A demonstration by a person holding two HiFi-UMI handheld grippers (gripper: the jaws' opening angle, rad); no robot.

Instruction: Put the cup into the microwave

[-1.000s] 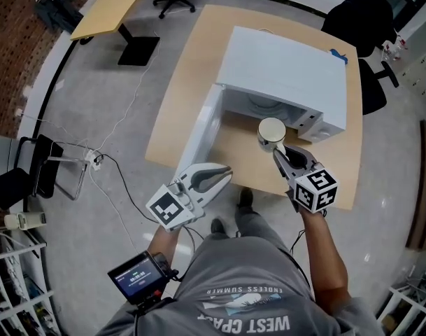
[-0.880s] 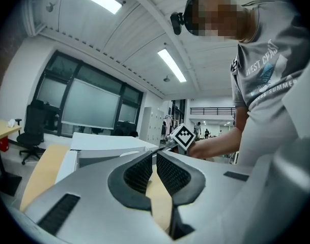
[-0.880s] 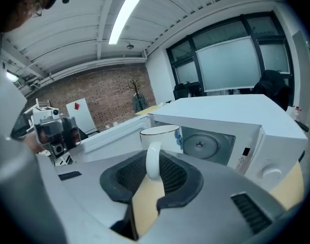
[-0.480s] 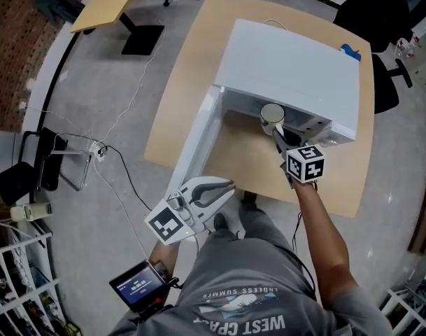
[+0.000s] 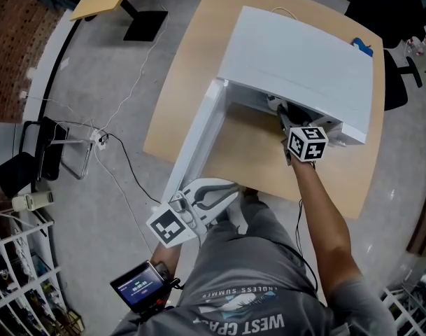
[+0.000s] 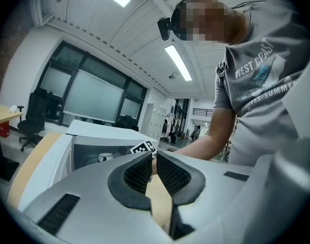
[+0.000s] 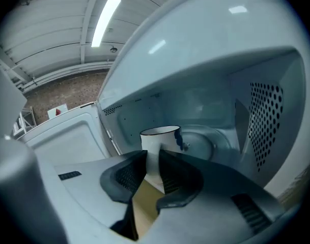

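The white microwave (image 5: pixel 296 54) stands on the wooden table (image 5: pixel 251 152) with its door (image 5: pixel 199 138) swung open to the left. My right gripper (image 5: pixel 281 112) reaches into the oven's mouth, shut on the white cup (image 7: pixel 160 136), which has a dark rim. In the right gripper view the cup hangs upright inside the cavity, in front of the glass turntable (image 7: pixel 200 144). From the head view the oven's top hides most of the cup. My left gripper (image 5: pixel 223 187) hangs low near my body, off the table's front edge, jaws together with nothing between them. In its own view the cup (image 6: pixel 105 156) shows small inside the oven.
The open door (image 7: pixel 68 136) stands close to the left of the right gripper. The cavity's perforated wall (image 7: pixel 266 121) is on the right. A cable runs over the floor (image 5: pixel 122 152) left of the table. Office chairs (image 5: pixel 380 5) stand behind it.
The right gripper has carried the cup forward and down from in front of the microwave into its opening. The left gripper has sunk a little.
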